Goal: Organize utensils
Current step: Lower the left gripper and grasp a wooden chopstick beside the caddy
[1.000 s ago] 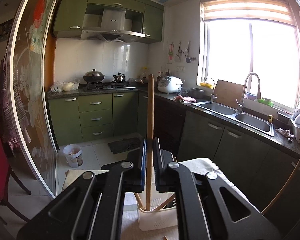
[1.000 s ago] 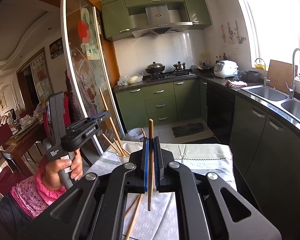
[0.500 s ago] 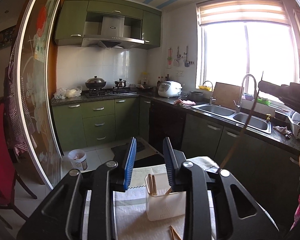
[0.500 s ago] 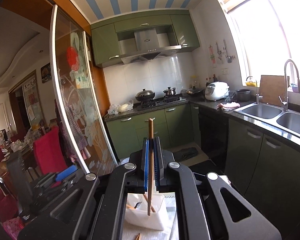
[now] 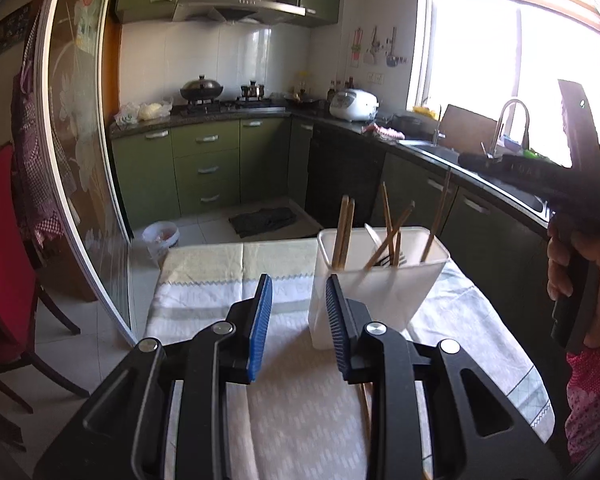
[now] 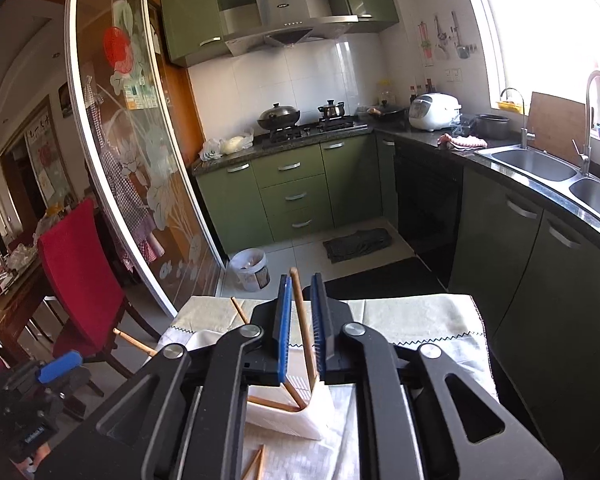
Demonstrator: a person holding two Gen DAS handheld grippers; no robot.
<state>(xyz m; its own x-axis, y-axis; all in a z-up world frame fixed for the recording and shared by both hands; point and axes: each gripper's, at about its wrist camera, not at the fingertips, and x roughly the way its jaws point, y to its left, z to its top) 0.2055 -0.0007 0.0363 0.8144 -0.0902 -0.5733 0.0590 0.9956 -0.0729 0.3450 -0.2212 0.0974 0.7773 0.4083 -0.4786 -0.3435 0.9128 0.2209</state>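
Note:
A white plastic holder (image 5: 380, 280) stands on the cloth-covered table (image 5: 204, 280) with several wooden chopsticks (image 5: 346, 232) upright in it. My left gripper (image 5: 298, 300) is open and empty, just in front of and left of the holder. My right gripper (image 6: 300, 312) hangs over the holder (image 6: 300, 412), its jaws slightly apart around one chopstick (image 6: 302, 328) that leans between them with its lower end in the holder. In the left wrist view the right gripper's body (image 5: 540, 176) is above the holder's right side.
Loose chopsticks lie on the cloth near me (image 6: 256, 460) and under my left gripper (image 5: 365, 412). A red chair (image 6: 76, 276) and a glass sliding door (image 6: 132, 184) stand to the left. Green cabinets (image 6: 540, 240) and the sink counter run along the right.
My left gripper let go of its chopstick into the holder, opened and drew back. My right gripper moved over the holder, lowered its chopstick in and loosened its jaws.

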